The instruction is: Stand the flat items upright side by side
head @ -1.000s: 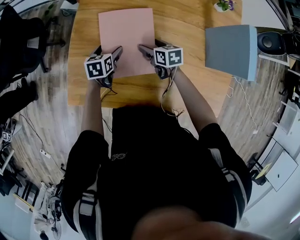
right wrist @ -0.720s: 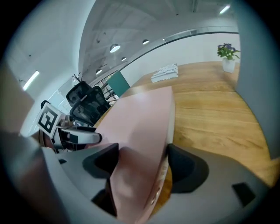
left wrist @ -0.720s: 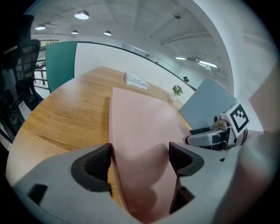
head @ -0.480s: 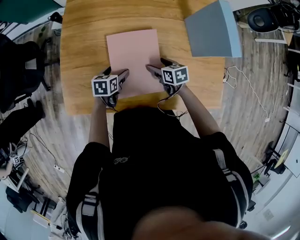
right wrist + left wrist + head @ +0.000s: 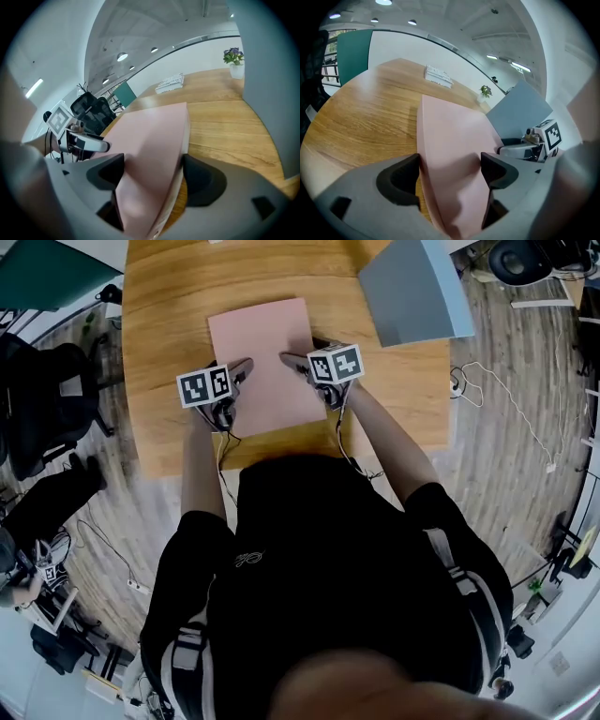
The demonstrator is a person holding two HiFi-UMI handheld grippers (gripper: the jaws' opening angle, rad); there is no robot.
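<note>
So, quick rundown: a light wooden desk (image 5: 169, 324) is taking up the middle of the room. A flat pale-pink rectangular item (image 5: 267, 348) is lying on it, closer to the near edge than the far one and roughly midway between the left and right edges.

The left gripper (image 5: 450, 161) is clamping onto the pink item's near-left corner, with both pads sitting right against it. The right gripper (image 5: 153, 171) is working the near-right corner. Its jaws have just been spreading, the pink corner is sitting between them, and I'm reading that grip as let go rather than squeezing.

A flat grey-blue rectangular item (image 5: 412, 292) is hanging out at the desk's far right corner, poking a bit past the right edge. Whether it's lying flat or propped up, I honestly can't tell.

Way back along the far edge, a small potted plant (image 5: 485, 90) and a low white slatted thing (image 5: 438, 76) are sitting well apart from each other.

Room-wise, the desk is standing on a wood-plank floor (image 5: 506, 381). Black office chairs (image 5: 52, 395) are sitting off the left edge, and a dark green panel (image 5: 354, 56) is standing beyond the far left corner. Round ceiling lights (image 5: 384, 2) are glowing above white walls.
</note>
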